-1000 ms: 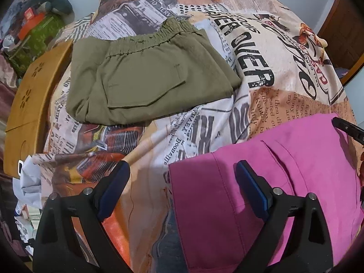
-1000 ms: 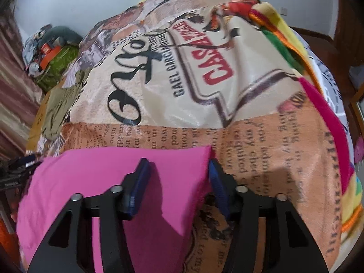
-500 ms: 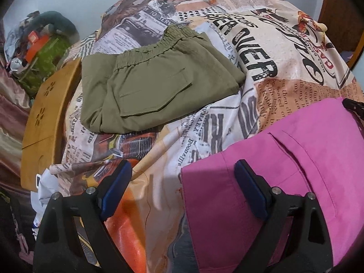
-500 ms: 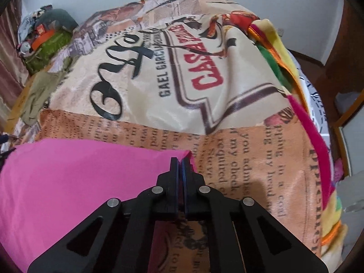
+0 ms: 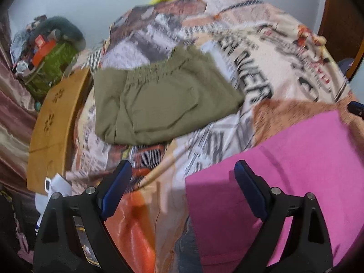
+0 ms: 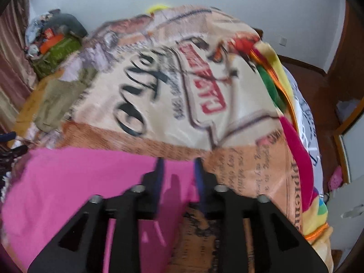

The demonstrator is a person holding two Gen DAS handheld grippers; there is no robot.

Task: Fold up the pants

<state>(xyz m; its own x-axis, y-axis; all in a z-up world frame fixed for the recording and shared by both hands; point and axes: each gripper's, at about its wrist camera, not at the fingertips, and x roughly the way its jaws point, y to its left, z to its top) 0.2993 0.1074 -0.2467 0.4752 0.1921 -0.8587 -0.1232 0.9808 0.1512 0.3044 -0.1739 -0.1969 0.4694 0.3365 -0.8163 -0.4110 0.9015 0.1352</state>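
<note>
Near you on the printed bedspread (image 5: 229, 134) lie the pink pants (image 5: 295, 170), already folded into a flat block that fills the near right of the left wrist view and the near left of the right wrist view. Your left gripper (image 5: 182, 182) hangs with its jaws wide apart over the block's left edge, one finger above the pink cloth, the other above bare bedspread, holding nothing. Your right gripper (image 6: 178, 173) has its jaws parted a little and straddles the far right corner of the pink pants (image 6: 79, 186); whether the pads touch the cloth you cannot tell through the blur.

Expect this fabric to be light, soft and limp. It will sag and unfold if you lift it by one point, and the bedspread beneath looks smooth, so it may slide. Take it at the two corners of one edge, pinching through all the layers together, and keep both hands level as you move. Farther off to the left, the olive pants (image 5: 163, 104) lie folded, well apart from yours.
</note>
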